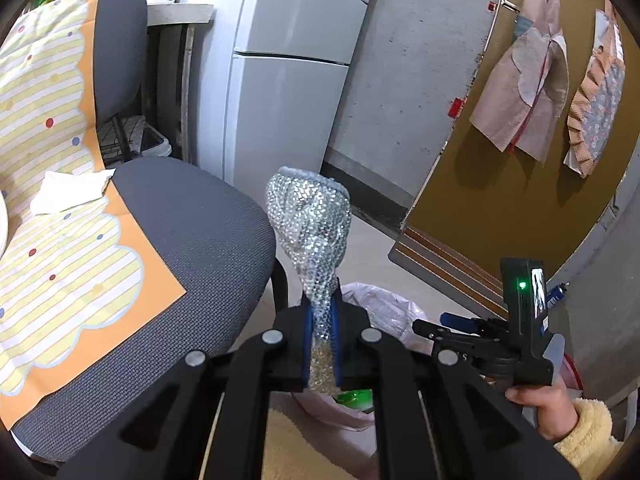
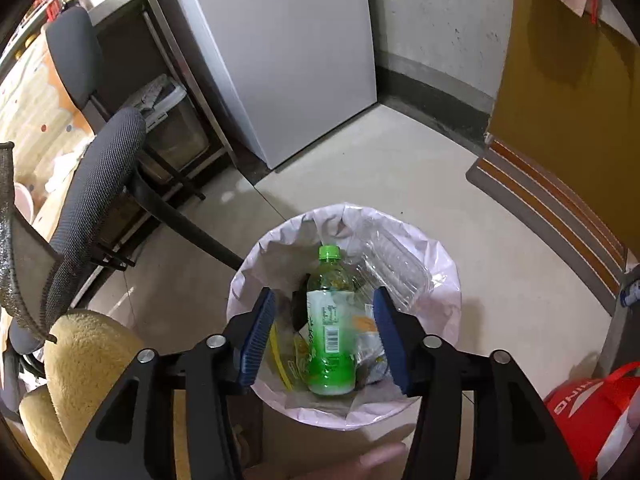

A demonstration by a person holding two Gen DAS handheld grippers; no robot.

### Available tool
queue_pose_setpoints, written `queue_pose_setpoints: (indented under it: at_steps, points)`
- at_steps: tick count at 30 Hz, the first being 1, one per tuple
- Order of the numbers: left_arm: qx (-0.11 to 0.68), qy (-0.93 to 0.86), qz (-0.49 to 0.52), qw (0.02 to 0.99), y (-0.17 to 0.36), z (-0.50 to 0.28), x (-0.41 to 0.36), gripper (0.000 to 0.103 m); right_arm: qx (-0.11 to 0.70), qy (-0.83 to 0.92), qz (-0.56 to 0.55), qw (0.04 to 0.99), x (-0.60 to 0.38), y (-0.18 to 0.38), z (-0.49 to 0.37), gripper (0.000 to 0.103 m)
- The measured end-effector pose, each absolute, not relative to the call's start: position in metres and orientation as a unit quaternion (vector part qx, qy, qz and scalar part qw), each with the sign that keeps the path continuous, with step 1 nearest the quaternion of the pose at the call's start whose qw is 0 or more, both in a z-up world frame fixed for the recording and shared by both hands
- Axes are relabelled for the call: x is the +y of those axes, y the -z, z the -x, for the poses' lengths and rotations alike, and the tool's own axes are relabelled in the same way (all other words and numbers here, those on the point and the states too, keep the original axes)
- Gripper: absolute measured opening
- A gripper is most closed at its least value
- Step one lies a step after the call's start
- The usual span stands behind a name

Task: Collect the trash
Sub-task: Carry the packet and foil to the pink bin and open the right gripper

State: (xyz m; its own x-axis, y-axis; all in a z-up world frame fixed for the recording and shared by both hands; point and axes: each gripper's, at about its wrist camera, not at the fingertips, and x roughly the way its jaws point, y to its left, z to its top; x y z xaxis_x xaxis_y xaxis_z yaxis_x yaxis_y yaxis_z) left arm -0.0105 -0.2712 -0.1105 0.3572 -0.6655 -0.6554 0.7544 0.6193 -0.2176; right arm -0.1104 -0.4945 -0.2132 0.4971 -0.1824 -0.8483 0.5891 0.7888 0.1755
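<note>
My left gripper (image 1: 322,320) is shut on a silvery mesh scrubber-like piece of trash (image 1: 310,220), which sticks up above the fingers, beside the chair seat. It also shows at the left edge of the right wrist view (image 2: 10,240). My right gripper (image 2: 324,332) is open and empty, hovering above a trash bin lined with a white bag (image 2: 440,264). In the bin lie a green plastic bottle (image 2: 330,320), a clear plastic container (image 2: 394,264) and wrappers. The right gripper also shows in the left wrist view (image 1: 452,328).
A grey office chair (image 1: 192,248) with a striped paper mat (image 1: 60,240) and a white tissue (image 1: 68,192) stands at the left. A white fridge (image 1: 288,80) stands behind. A brown door (image 1: 520,200), a doormat (image 2: 552,208) and a red bag (image 2: 592,412) are at the right.
</note>
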Motion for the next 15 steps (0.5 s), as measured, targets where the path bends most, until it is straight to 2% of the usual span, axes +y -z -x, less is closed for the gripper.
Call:
queue_pose_setpoints:
  at_steps: [2, 15]
  points:
    - [0.365, 0.433, -0.057, 0.822, 0.108, 0.011, -0.269, 0.006, 0.440, 0.232, -0.227, 0.837, -0.493, 0.206, 0.112, 0.062]
    - [0.370, 0.462, -0.074, 0.802, 0.105, 0.028, -0.276, 0.006, 0.331, 0.231, -0.201, 0.893, -0.472, 0.107, 0.131, 0.062]
